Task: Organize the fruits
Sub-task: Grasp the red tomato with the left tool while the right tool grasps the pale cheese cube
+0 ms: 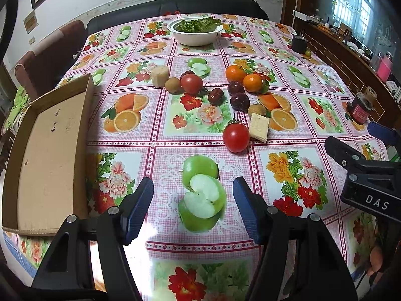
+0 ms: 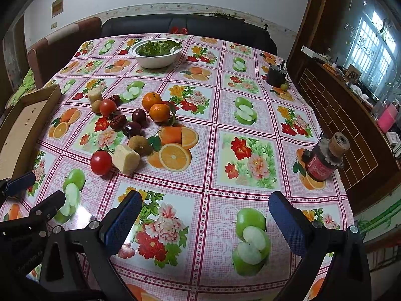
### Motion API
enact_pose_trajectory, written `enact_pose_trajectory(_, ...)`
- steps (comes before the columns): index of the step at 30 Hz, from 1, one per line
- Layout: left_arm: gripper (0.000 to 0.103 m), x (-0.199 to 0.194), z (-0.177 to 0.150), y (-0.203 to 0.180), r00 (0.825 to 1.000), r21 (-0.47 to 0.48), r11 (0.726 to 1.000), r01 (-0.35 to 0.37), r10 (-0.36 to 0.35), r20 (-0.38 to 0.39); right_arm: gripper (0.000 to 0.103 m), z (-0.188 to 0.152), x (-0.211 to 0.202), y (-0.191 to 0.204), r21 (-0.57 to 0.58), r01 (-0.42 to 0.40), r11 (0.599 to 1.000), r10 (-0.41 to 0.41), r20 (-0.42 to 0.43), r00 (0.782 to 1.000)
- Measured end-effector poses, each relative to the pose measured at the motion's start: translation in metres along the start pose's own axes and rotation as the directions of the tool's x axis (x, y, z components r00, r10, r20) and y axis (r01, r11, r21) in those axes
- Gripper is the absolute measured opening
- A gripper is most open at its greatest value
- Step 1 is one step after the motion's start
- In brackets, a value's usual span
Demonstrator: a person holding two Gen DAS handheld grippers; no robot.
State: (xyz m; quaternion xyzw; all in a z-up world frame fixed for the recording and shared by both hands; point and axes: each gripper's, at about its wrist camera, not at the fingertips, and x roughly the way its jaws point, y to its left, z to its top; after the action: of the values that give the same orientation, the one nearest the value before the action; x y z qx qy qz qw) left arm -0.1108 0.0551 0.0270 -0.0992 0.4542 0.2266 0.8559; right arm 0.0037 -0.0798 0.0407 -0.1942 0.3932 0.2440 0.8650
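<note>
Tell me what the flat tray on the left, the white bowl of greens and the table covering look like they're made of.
Tray: plain brown cardboard, matte, with folded walls and pen marks inside. Bowl: smooth white, faintly glossy; likely plastic or ceramic, hard to tell which. Table covering: printed sheet, probably vinyl or oilcloth, since it throws bright glare near the camera.

Both cams sit low at the near edge of the table (image 1: 160, 150), tilted down and looking across it toward the white salad bowl (image 1: 195, 34) at the far end. The left one sits nearer the cardboard tray (image 1: 47, 155), the right one further over by the red jar (image 2: 323, 160). Both catch the fruit pile (image 2: 130, 128) short of the bowl, fairly close up.
</note>
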Motion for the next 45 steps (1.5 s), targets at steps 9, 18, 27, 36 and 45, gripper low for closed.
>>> enact_pose_trajectory(9,0.065,0.015,0.015,-0.004,1.0,0.005,1.0,0.01,-0.01,-0.005,0.092,-0.005,0.004,-0.008,0.033,-0.105,0.994,0.104,0.019,0.994)
enact_pose_trajectory(18,0.065,0.043,0.037,-0.017,0.994,0.004,0.994,0.106,-0.106,-0.035,0.067,0.003,0.03,-0.004,0.083,-0.336,0.938,0.337,0.001,0.941)
enact_pose_trajectory(27,0.029,0.066,0.046,-0.017,0.982,0.005,0.985,0.174,-0.174,-0.067,0.051,0.008,0.043,-0.001,0.129,-0.399,0.908,0.41,-0.079,0.909)
enact_pose_trajectory(36,0.029,0.047,0.033,0.031,0.986,-0.064,0.986,0.156,-0.16,-0.048,0.043,0.024,0.069,0.047,0.112,-0.484,0.868,0.495,-0.112,0.862)
enact_pose_trajectory(45,0.029,0.015,0.025,0.065,0.989,-0.119,0.982,0.146,-0.146,0.006,0.0,0.027,0.063,0.061,0.098,-0.491,0.865,0.498,-0.066,0.864)
